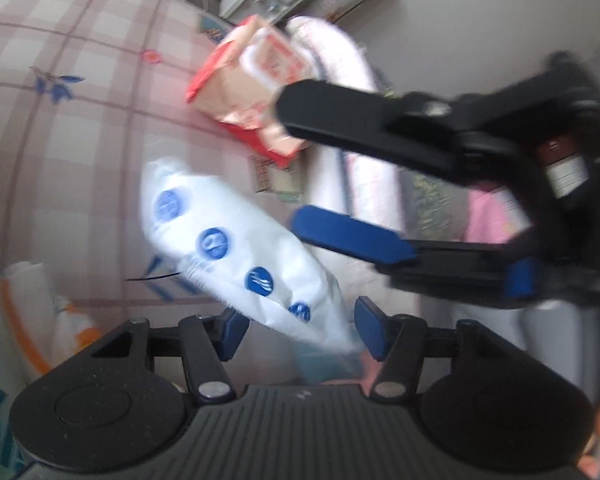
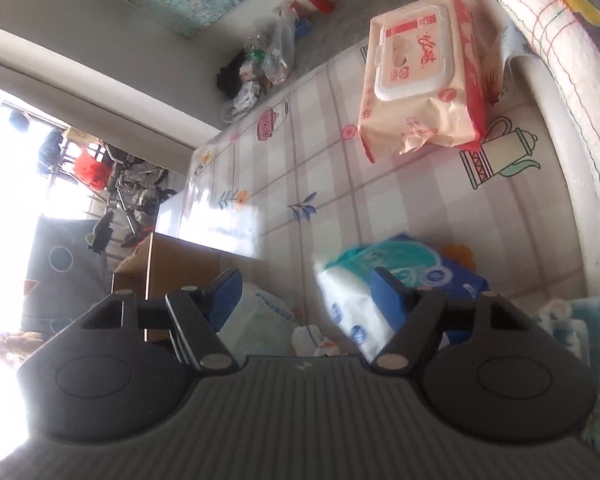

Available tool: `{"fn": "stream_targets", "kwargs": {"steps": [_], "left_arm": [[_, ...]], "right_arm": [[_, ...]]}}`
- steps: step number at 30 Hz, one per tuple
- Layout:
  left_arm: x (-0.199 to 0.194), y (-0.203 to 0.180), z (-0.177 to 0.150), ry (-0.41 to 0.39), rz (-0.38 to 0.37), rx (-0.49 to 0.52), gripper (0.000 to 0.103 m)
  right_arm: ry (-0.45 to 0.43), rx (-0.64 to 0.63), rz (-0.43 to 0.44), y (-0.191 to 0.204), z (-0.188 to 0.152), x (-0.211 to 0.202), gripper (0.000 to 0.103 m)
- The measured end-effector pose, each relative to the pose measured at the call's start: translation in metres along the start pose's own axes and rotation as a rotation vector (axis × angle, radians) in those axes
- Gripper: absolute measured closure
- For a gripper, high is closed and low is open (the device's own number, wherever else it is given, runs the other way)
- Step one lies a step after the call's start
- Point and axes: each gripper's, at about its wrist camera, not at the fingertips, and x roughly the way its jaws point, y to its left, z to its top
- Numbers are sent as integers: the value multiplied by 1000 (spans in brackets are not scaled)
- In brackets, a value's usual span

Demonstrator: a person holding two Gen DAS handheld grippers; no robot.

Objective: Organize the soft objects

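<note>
The checked cloth [image 2: 300, 152] has open room in the middle. The pink pack [image 2: 420, 84] blocks the far end. The white pack [image 2: 364, 308] lies close in front. A box [image 2: 180, 264] stands at the left edge, a rolled quilt [image 2: 560, 80] along the right.

wipes pack [image 2: 418, 80] on checked cloth [image 2: 320, 184]

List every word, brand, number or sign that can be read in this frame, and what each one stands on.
Nothing reads clearly.
Pink wipes pack: red brand script on the lid, too stylised and small to read.
White pack: blue round symbols with small print under them, blurred.
Label on the right gripper: blurred.
Pink teapot on the tablecloth: marks too small.
</note>
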Motion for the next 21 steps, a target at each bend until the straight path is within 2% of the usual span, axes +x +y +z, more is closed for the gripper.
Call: {"fn": "stream_targets", "kwargs": {"steps": [4, 8, 10, 12, 16, 18, 21], "left_arm": [[-14, 23, -2, -15, 51, -40, 45], [-24, 38, -2, -27, 98, -56, 52], [-23, 41, -2, -11, 106, -69, 58], [-23, 42, -2, -2, 112, -69, 59], [-20, 39, 0, -1, 122, -67, 59], [-18, 38, -1, 2, 126, -66, 57], [-12, 34, -2, 18, 140, -45, 52]], "right_arm": [[43, 46, 15, -10, -8, 10, 33], [-4, 51, 22, -12, -7, 10, 33], [-50, 14, -16, -9, 1, 8, 33], [-76, -28, -96, -8, 11, 11, 33], [-19, -25, -229, -26, 21, 37, 36], [23, -8, -246, -36, 19, 50, 41], [60, 9, -223, -47, 12, 59, 41]]}}
